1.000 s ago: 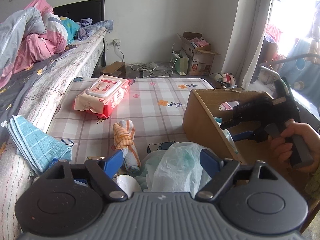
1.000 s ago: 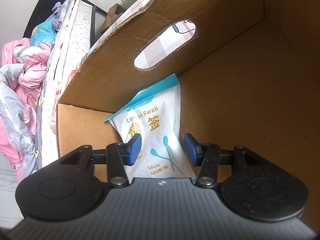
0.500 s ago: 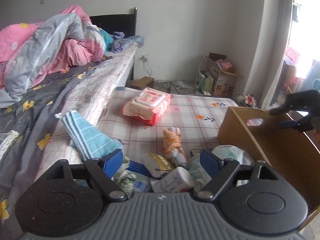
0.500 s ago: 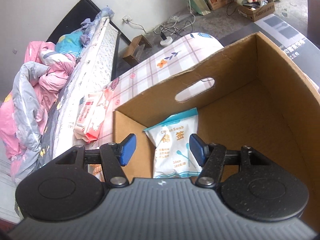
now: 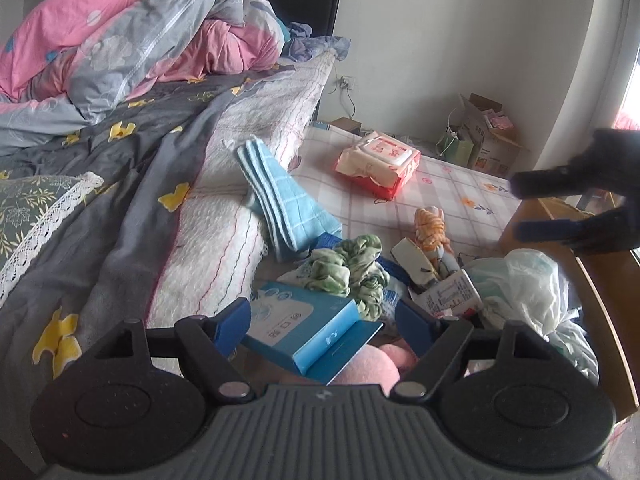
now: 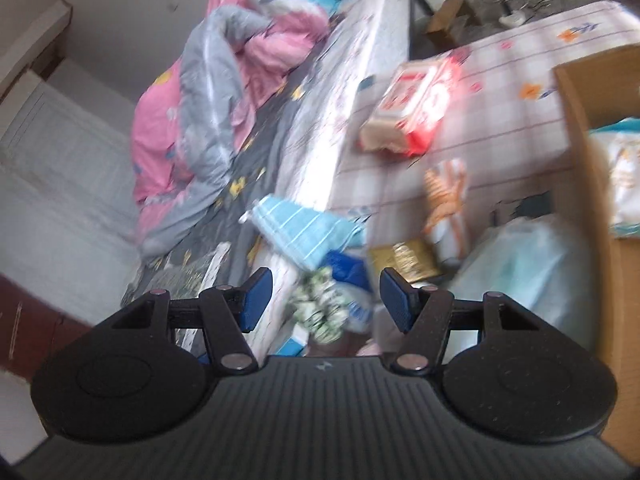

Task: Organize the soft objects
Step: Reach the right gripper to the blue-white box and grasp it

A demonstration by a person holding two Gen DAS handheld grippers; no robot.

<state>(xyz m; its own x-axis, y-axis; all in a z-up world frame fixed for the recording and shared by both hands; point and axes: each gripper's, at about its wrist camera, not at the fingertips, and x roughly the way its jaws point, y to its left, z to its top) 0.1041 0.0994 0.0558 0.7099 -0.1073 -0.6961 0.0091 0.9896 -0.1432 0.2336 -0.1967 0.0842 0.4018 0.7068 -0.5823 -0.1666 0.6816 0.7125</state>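
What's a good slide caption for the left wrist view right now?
Open left gripper hovers over a blue box in a pile of soft items, with the right gripper above the cardboard box.

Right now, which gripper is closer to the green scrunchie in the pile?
Left. The left gripper hovers open just before the green scrunchie, over a blue box. The right gripper, also open, hangs farther away, above the cardboard box.

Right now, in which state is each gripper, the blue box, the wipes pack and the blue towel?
left gripper: open, blue box between its fingers
right gripper: open, empty
blue box: flap open
wipes pack: lid shut
blue towel: folded, leaning against the mattress
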